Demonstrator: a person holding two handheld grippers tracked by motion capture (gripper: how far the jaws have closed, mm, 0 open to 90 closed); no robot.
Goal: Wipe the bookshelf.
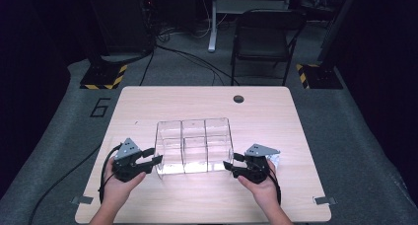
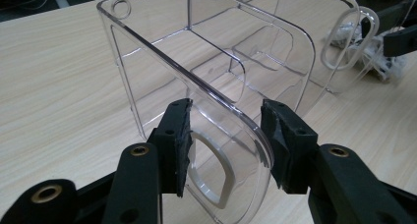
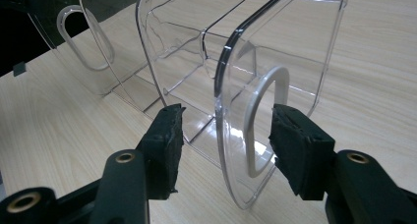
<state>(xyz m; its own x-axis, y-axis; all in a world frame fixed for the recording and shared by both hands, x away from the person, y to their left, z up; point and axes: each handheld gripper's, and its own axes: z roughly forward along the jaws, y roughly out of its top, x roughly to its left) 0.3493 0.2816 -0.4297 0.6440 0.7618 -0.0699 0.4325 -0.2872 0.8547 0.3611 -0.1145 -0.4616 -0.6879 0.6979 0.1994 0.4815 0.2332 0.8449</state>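
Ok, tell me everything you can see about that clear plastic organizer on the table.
The clear organizer is a see-through, hard-looking plastic box, open on top, split by inner walls into several compartments, all empty. Each end wall has rounded corners and an oval handle cutout. It sits upright on the wooden table, toward the near edge. The left gripper and right gripper each straddle an end wall, pads not pressing it.

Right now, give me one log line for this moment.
left gripper: open, jaws straddling end wall of clear organizer | right gripper: open, straddling opposite end wall | organizer: upright on table
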